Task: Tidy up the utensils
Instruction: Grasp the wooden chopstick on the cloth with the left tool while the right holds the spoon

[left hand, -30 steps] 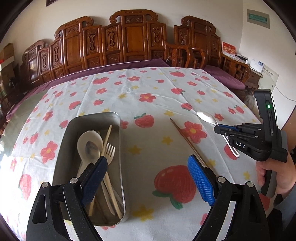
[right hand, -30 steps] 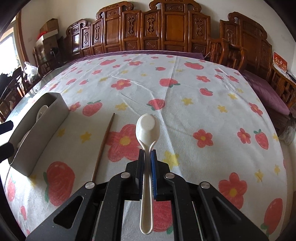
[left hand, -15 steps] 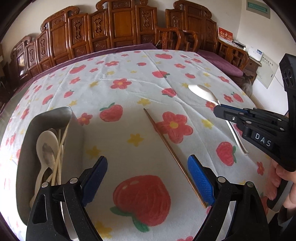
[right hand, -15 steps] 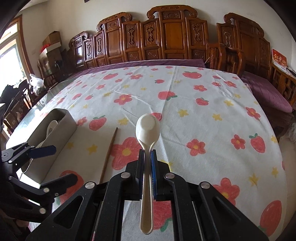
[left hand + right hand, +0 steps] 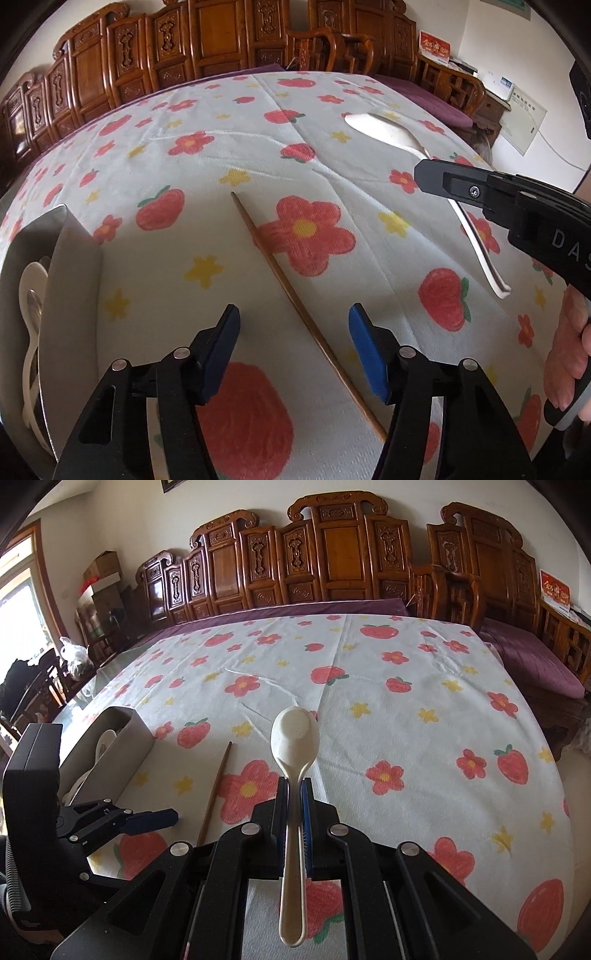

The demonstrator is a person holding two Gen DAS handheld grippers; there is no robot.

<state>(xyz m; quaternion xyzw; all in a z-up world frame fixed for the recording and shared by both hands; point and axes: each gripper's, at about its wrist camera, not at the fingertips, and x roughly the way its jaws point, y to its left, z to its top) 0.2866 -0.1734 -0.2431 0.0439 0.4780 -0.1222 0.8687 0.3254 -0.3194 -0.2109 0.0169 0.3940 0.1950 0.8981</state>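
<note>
A brown wooden chopstick (image 5: 280, 273) lies on the strawberry-print cloth and also shows in the right wrist view (image 5: 216, 786). My left gripper (image 5: 293, 314) hangs low over it. Its jaws are closing with the chopstick between the blue pads (image 5: 365, 350), which are not touching it. My right gripper (image 5: 294, 786) is shut on the handle of a white spoon (image 5: 294, 734), held above the cloth with its bowl pointing away. From the left wrist view the same spoon (image 5: 391, 133) sticks out of that gripper at the right. A metal utensil box (image 5: 74, 280) stands to the left.
The box (image 5: 122, 746) holds a white spoon (image 5: 31, 280) and other utensils. A person's hand (image 5: 569, 350) grips the right tool's handle at the right edge. Carved wooden chairs (image 5: 332, 554) line the table's far side. Purple cushions (image 5: 535, 661) lie at the right.
My left gripper has moved right and down, from over the box to astride the chopstick, and its jaws have narrowed. The right gripper still holds the spoon in about the same place.
</note>
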